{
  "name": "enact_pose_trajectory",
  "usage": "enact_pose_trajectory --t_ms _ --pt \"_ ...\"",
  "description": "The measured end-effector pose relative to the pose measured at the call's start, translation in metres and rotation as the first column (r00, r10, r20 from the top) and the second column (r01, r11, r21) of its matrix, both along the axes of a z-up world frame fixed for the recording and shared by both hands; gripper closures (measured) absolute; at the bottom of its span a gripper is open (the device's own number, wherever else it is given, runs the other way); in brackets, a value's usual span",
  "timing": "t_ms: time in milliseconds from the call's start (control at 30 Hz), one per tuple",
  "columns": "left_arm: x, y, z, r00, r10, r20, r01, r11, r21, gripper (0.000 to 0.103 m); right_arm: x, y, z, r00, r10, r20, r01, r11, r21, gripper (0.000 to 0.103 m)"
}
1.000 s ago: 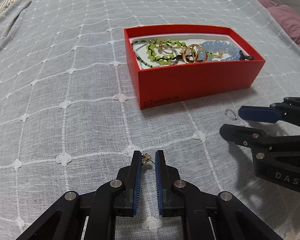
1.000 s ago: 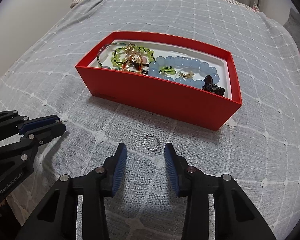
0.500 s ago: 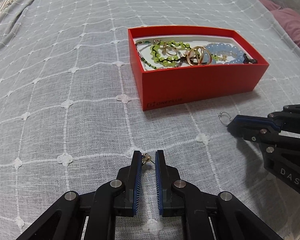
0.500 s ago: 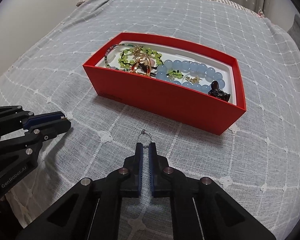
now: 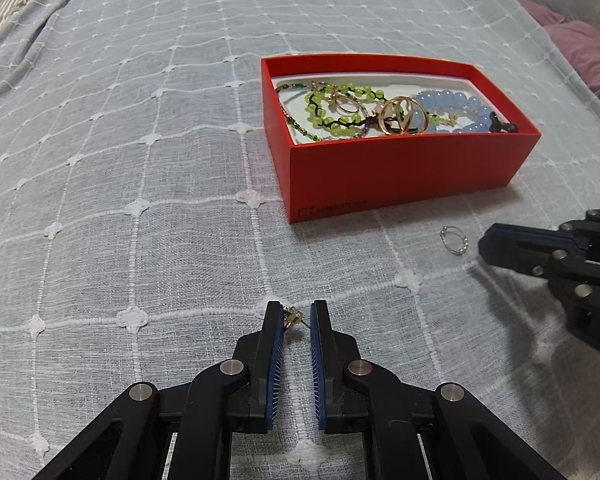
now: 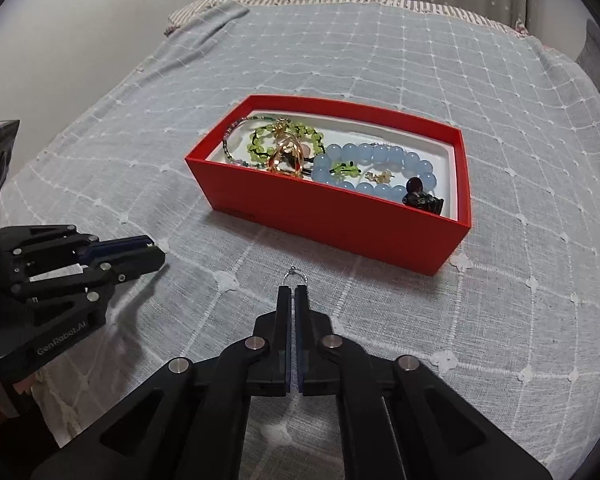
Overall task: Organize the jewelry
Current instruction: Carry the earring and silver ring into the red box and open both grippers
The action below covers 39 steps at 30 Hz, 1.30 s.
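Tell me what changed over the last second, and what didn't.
The right gripper closed its open jaws on the small silver beaded ring that lay on the bedspread and now pinches it clear of the cloth. Unchanged: the left gripper holds its small gold earring, and the red box with its bracelets sits where it was.

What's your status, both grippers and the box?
Left gripper shut on small gold earring. Right gripper shut on beaded ring. Red box ahead, path clear.

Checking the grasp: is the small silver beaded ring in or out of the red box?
Out: silver beaded ring sticks from shut right gripper, before red box.
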<state>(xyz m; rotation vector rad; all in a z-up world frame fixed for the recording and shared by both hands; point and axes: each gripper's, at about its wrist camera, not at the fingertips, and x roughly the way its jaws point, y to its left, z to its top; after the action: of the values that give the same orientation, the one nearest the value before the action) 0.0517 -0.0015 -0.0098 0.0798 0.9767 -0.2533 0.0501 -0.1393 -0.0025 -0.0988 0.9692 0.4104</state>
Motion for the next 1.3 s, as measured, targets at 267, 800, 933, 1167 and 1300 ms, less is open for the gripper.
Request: enact_pose_trajectory --t_ms 267,800,933,1167,1300 --pt "-0.001 -0.001 -0.001 1.000 0.001 -0.004 -0.001 1.000 0.004 0.095 0.007 0.013 -0.016 1.000 0.022 -0.013 -0.022 0.999 -0.029 0.054" --pt "0.001 -0.004 -0.001 1.000 0.000 -0.004 0.000 1.000 0.004 0.095 0.008 0.023 -0.017 0.998 0.033 0.046 -0.027 0.992 -0.124 0.087" --pt "0.001 -0.004 0.001 1.000 0.008 0.005 -0.008 1.000 0.000 0.095 0.005 0.021 -0.014 0.999 0.028 0.041 -0.023 0.993 -0.117 0.087" --pt "0.005 0.002 0.011 0.999 0.040 0.027 -0.040 0.999 -0.031 0.095 -0.001 0.012 -0.002 1.000 0.005 0.014 -0.004 0.997 -0.082 0.087" --pt "0.009 0.003 0.020 0.996 0.059 0.063 -0.056 0.997 -0.061 0.095 -0.003 0.004 0.014 0.999 -0.010 0.033 0.012 0.999 -0.046 0.087"
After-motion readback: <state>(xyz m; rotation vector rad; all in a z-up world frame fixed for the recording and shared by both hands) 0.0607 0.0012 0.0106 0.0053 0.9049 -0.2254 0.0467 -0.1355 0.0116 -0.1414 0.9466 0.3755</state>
